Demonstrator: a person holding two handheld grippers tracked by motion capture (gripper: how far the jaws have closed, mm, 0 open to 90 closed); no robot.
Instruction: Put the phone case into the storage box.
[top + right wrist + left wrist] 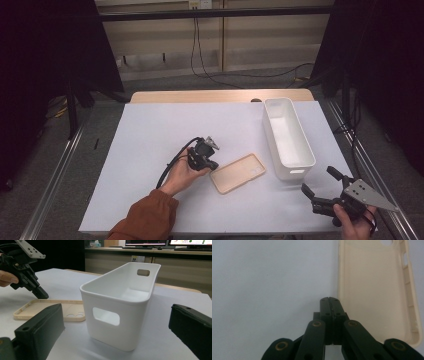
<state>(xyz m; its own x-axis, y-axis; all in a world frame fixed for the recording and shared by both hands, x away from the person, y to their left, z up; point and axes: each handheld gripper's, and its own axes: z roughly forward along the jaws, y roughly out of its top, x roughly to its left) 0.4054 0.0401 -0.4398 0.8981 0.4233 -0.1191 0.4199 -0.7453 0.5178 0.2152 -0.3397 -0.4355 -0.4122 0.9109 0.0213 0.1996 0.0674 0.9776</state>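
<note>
The phone case [238, 173] lies flat at centre frame of the high view, long axis running lower left to upper right. The left gripper [207, 158], jaws together, is poised at its left edge; the right gripper [320, 188], jaws apart, is held lower right.

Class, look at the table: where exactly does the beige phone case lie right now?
In the high view the beige phone case lies open side up on the white table, near the front centre, between the shut left gripper and the white bin.
</note>
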